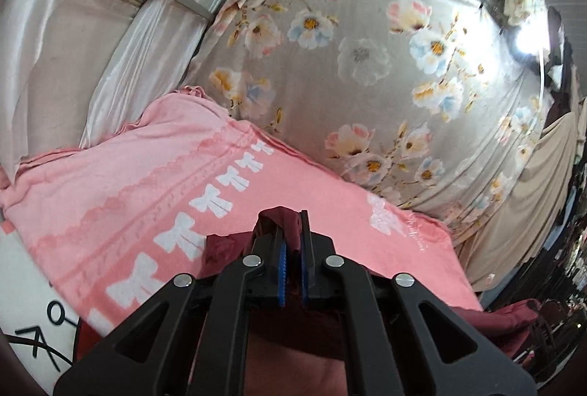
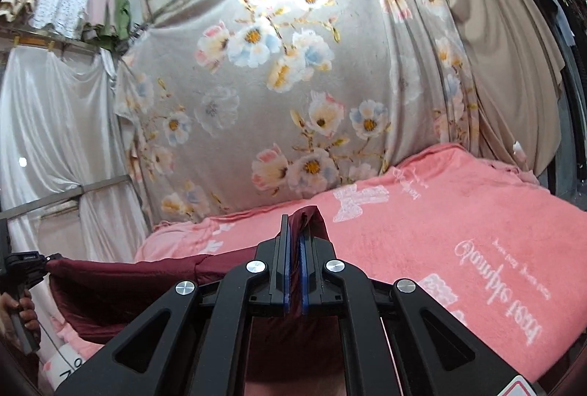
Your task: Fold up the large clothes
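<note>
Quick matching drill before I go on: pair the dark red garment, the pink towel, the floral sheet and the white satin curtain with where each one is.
1. dark red garment
2. pink towel
3. floral sheet
4. white satin curtain

A. hanging behind the bed
B. pinched in both jaws
C. spread flat over the bed
D. hanging at the left of the right wrist view

Pairs: 1-B, 2-C, 3-A, 4-D

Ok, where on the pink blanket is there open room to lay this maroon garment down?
The pink blanket lies bare ahead of both grippers, from the white bow stripe across to the floral sheet behind. Crowded only near its front edge, where the maroon garment hangs between the grippers.
</note>
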